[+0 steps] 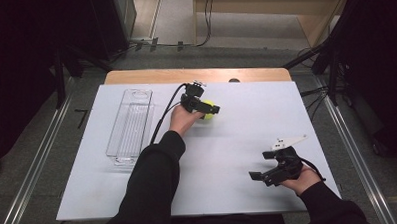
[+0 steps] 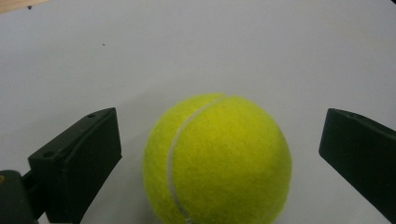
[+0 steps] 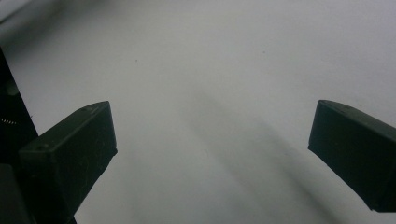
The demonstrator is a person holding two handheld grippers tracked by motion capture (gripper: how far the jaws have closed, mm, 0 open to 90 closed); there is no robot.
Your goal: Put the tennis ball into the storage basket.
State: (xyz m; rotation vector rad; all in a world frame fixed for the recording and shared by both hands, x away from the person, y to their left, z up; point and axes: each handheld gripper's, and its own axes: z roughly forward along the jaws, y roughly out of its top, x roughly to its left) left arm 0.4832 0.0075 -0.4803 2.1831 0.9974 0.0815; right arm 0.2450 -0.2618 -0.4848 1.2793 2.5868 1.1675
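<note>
Straddling a yellow tennis ball (image 2: 217,161), the left gripper (image 1: 206,110) sits toward the far middle of the table (image 1: 246,110), its jaws spread wide with a clear gap of white surface on either side of the ball, so neither jaw touches it. The ball rests on the table between them, its pale curved seam running down the left half of the felt in the left gripper view; no brand name or printing can be read on the part that shows. A cable trails from this gripper back past the person's dark sleeve (image 1: 151,188).

To the left of that hand lies a clear plastic bin (image 1: 131,125), long and narrow, well apart from the ball; it bears no readable label.

The right gripper (image 1: 263,177) hovers near the front right corner of the table, its jaws wide apart with only bare white surface between them.
</note>
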